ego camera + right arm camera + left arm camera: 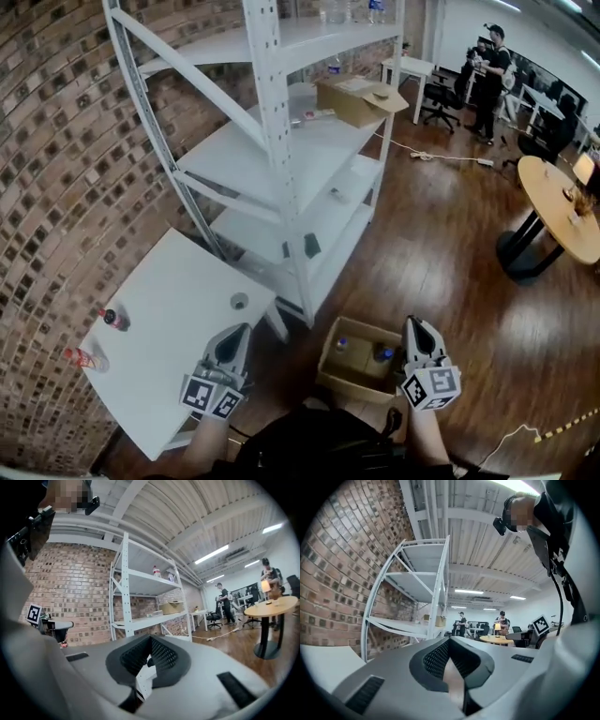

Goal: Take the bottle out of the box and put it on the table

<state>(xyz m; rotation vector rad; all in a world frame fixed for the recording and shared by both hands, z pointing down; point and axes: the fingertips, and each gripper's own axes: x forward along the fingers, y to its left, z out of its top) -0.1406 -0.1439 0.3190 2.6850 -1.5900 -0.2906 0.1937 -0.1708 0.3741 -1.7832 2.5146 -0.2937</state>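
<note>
Wooden flooring beside a brick wall bears the open box [356,386], with two bottles [384,354] upright inside. The left tool [236,334] and right tool [418,326] flank it, level, both clenched and empty. Step judged: approach. Next, one tool must open, descend and grip one for the white worktop [178,300].

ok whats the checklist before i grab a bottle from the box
1. Box open on top: ok.
2. Bottles showing inside it: ok, two caps.
3. Right gripper empty: ok.
4. Right jaws open for a grab: not ok, shut.
5. Left gripper empty: ok, shut on nothing.
6. Bare spot on table: ok; two other bottles sit only near its left edge.
</note>
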